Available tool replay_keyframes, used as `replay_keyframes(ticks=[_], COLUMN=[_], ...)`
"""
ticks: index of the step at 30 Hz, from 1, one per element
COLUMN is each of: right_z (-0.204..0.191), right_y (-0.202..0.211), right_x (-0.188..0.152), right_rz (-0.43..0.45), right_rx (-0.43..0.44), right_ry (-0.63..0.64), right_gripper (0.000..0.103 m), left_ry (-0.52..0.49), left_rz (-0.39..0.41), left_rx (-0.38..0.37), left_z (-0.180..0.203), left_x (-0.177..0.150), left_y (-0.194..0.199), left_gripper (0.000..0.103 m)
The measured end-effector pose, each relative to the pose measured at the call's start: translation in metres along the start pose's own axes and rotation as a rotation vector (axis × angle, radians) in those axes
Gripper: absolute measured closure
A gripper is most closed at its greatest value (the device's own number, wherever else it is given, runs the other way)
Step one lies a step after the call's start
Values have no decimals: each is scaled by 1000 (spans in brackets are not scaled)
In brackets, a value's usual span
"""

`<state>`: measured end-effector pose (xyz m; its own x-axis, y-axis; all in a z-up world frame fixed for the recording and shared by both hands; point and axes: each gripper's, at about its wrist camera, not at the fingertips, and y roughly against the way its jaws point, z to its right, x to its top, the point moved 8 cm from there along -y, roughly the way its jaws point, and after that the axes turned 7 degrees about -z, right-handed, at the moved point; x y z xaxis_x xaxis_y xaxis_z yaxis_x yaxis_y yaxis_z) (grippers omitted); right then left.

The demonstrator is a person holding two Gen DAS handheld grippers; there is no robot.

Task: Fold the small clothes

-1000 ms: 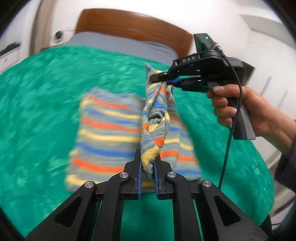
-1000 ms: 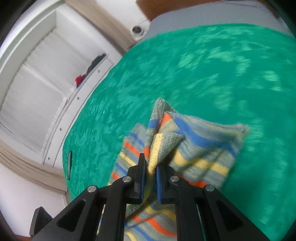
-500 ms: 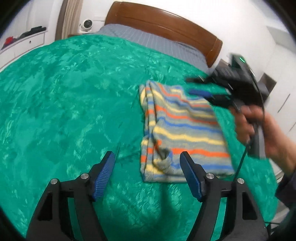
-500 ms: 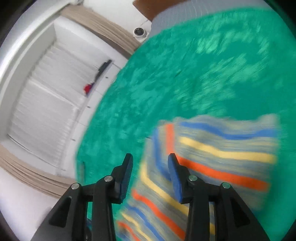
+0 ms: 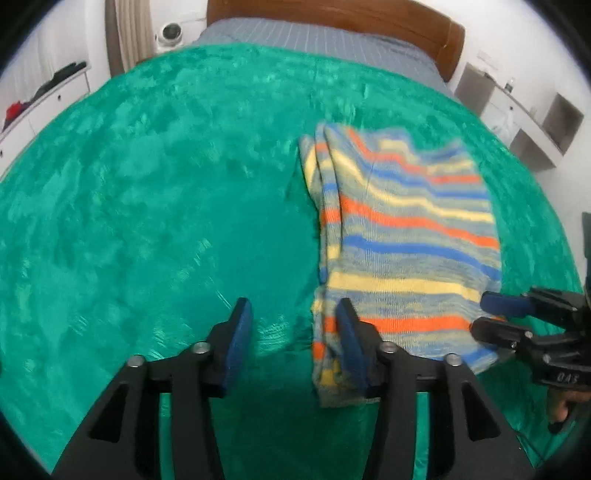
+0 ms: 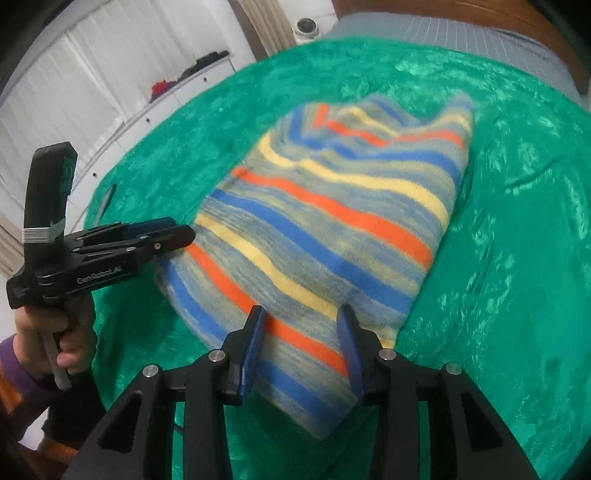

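Observation:
A small knitted garment [image 5: 399, 236] with blue, orange and yellow stripes lies folded flat on the green blanket [image 5: 147, 221]. My left gripper [image 5: 295, 332] hovers at its near left corner. Its jaws are closing, with mostly blanket between them and the right finger over the fabric's edge. My right gripper [image 6: 303, 339] stands open just above the garment [image 6: 332, 221] at its near edge, gripping nothing. Each gripper shows in the other's view: the right gripper [image 5: 495, 314] at the garment's near right corner, the left gripper [image 6: 162, 236] at its left corner.
The blanket covers a bed with a wooden headboard [image 5: 332, 18] and a grey sheet [image 5: 314, 40] at the far end. White drawers [image 6: 122, 122] with dark and red items stand to the left, open shelves [image 5: 535, 122] to the right. A hand [image 6: 55, 332] holds the left gripper's handle.
Both grippers were shut on the lifted fold of the garment; they have let go and opened. The garment now lies flat, and both grippers have drawn back to its near edge.

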<state>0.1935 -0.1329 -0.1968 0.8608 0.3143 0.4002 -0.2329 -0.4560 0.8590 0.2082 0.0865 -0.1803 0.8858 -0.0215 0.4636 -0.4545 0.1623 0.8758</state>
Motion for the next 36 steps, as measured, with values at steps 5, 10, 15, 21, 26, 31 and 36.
replay_keyframes(ticks=[5, 10, 15, 21, 26, 31, 36], right_z=[30, 72, 65, 17, -10, -19, -28], right_y=[44, 11, -10, 42, 8, 37, 64], right_x=[46, 84, 77, 44, -25, -44, -62], right_rz=[114, 55, 14, 90, -63, -14, 33], right_rx=[-72, -115, -146, -154, -138, -174, -213], right_ry=[-32, -95, -70, 6, 31, -16, -36], right_gripper=[62, 61, 60, 60, 54, 52, 29], left_ry=[-26, -105, -21, -51, -84, -78, -105], left_rz=[48, -66, -64, -63, -111, -85, -51], left_rx=[-81, 74, 23, -5, 126, 182, 207], left_z=[18, 35, 10, 3, -10, -16, -16], left_x=[51, 70, 57, 16, -16, -24, -28], left_y=[5, -62, -53, -14, -18, 11, 29], left_gripper=[15, 32, 28, 22, 12, 11, 11])
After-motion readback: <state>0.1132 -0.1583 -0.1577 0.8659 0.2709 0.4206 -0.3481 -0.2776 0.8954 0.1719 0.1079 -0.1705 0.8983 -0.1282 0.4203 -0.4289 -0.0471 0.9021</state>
